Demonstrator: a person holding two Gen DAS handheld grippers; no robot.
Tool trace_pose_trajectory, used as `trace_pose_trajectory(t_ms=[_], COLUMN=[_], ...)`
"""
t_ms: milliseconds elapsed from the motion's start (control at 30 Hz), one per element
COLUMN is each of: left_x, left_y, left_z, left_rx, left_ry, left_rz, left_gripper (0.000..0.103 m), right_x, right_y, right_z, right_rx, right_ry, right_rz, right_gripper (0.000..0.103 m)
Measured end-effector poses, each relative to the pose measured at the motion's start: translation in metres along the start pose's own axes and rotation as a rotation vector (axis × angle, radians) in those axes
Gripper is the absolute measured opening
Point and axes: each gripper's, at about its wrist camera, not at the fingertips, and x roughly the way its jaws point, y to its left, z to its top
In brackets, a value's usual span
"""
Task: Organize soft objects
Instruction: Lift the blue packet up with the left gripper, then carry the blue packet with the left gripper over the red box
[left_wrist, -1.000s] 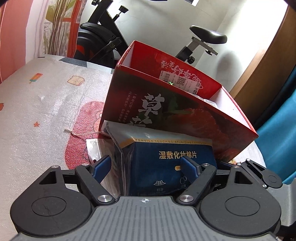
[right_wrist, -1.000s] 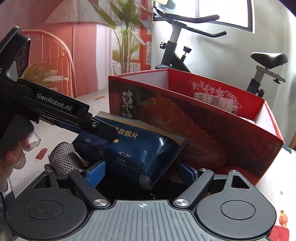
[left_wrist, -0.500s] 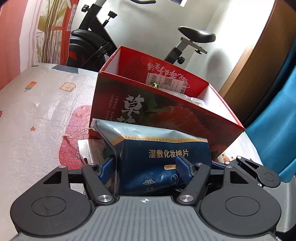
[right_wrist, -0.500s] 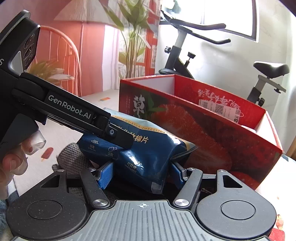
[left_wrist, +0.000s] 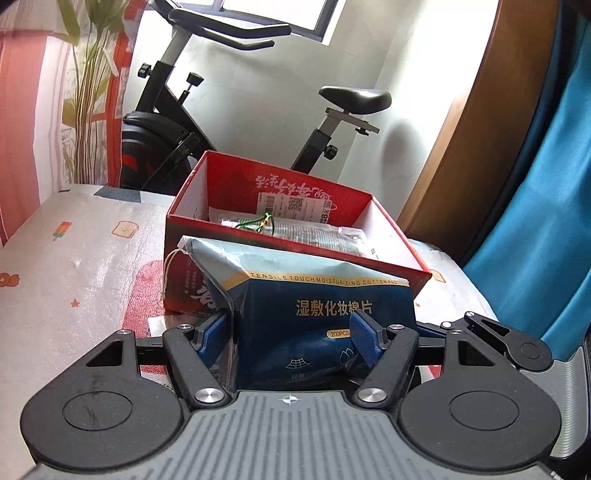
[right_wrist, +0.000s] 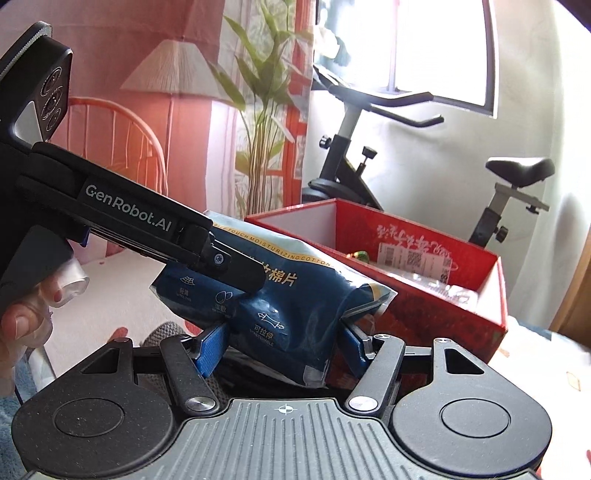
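Observation:
Both grippers hold one blue bag of cotton pads (left_wrist: 321, 314) in the air in front of a red open box (left_wrist: 295, 254). My left gripper (left_wrist: 291, 332) is shut on the bag's lower part. My right gripper (right_wrist: 284, 343) is shut on the same bag (right_wrist: 280, 295) from the other end. The left gripper's body (right_wrist: 147, 229) crosses the right wrist view above the bag. The red box (right_wrist: 424, 295) holds clear plastic packets (left_wrist: 314, 232) and a green cord (left_wrist: 258, 221). The bag's top edge is about level with the box's near rim.
The box stands on a pale mat with cartoon prints (left_wrist: 74, 266). A grey knitted item (right_wrist: 162, 332) lies below the bag. An exercise bike (left_wrist: 221, 110) stands behind the box. A blue curtain (left_wrist: 546, 221) hangs at the right.
Both grippers have lifted the bag from beside the box's base up to its rim. The inside of the box now shows.

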Motion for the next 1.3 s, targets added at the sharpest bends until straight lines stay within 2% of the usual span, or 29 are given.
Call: trace_pose_trajectory(t_ms=[333, 667, 967, 1300], left_x=[-0.030, -0.041, -0.033, -0.006], left_y=[-0.018, -0.028, -0.032, -0.026], left_z=[0.016, 0.036, 0.060, 0.092], left_rx=[0.033, 0.046, 0.053, 0.054], left_ry=[-0.087, -0.164, -0.210, -0.209], left_rz=[-0.019, -0.038, -0.044, -0.037], left_gripper=[0.072, 0.072, 0.072, 0.072], right_x=[-0.028, -0.035, -0.019, 0.012], right_y=[0.002, -0.006, -0.029, -0.055], right_z=[0.031, 0.066, 0.093, 0.117], right_rx=[-0.055, -0.122, -0.152, -0.177], right_ry=[-0.073, -0.120, -0.136, -0.120], right_rz=[-0.036, -0.065, -0.072, -0.082], right_gripper=[0.061, 0.061, 0.061, 0.061])
